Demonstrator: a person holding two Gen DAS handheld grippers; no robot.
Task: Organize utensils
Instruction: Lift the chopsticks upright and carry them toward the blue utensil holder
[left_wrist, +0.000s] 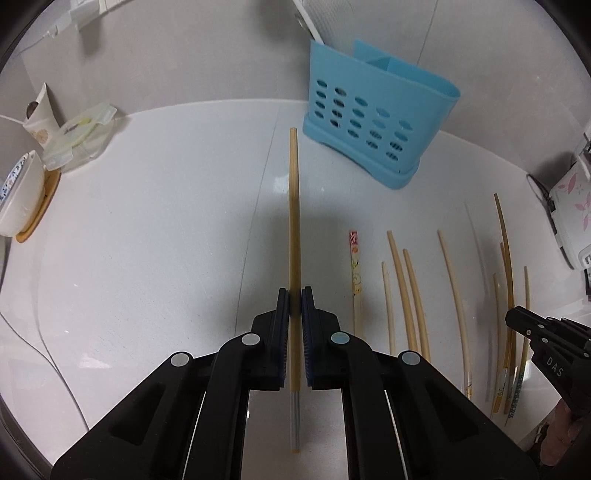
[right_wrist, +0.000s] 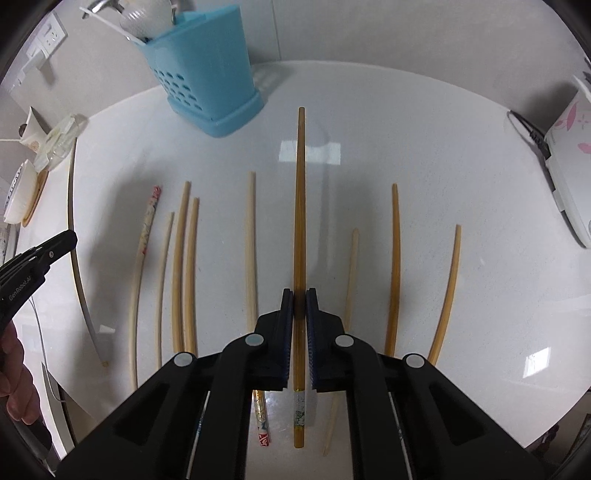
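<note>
**A chopstick pinched in each of my tongs**

My left tongs (left_wrist: 294, 302) are pressed together on a pale bamboo chopstick (left_wrist: 293, 221). It runs straight out between the pads, and its far tip points toward the back of the white counter (left_wrist: 147, 229), just short of the blue utensil holder (left_wrist: 373, 122). Its near end, with a ribbed grey band, sticks out behind the jaws.

My right tongs (right_wrist: 299, 304) are pinching a darker amber chopstick (right_wrist: 300, 206) the same way, tip toward the back edge of the counter. Its patterned end shows below the pads.

The holder stands upright near the back edge. Its perforated side faces my left camera, and in the right wrist view its ribbed side shows, with a white utensil (right_wrist: 140, 14) in it.

The other chopsticks lie in a loose row on the counter, all pointing roughly toward the back edge. A printed one (right_wrist: 147, 221) lies at the left end of the row, then a thin pale one (right_wrist: 164, 266), a close amber pair (right_wrist: 184, 266) and a single pale one (right_wrist: 251, 240). Right of my right tongs lie a short pale one (right_wrist: 352, 266) and two amber ones (right_wrist: 395, 258), the outer curving toward the right edge.

At the left edge sit a white bowl (left_wrist: 22, 195) on a wooden coaster, a clear lidded container (left_wrist: 79, 136) and a paper cup (left_wrist: 40, 118). A white appliance with pink flowers (right_wrist: 569, 155) stands at the right edge.
</note>
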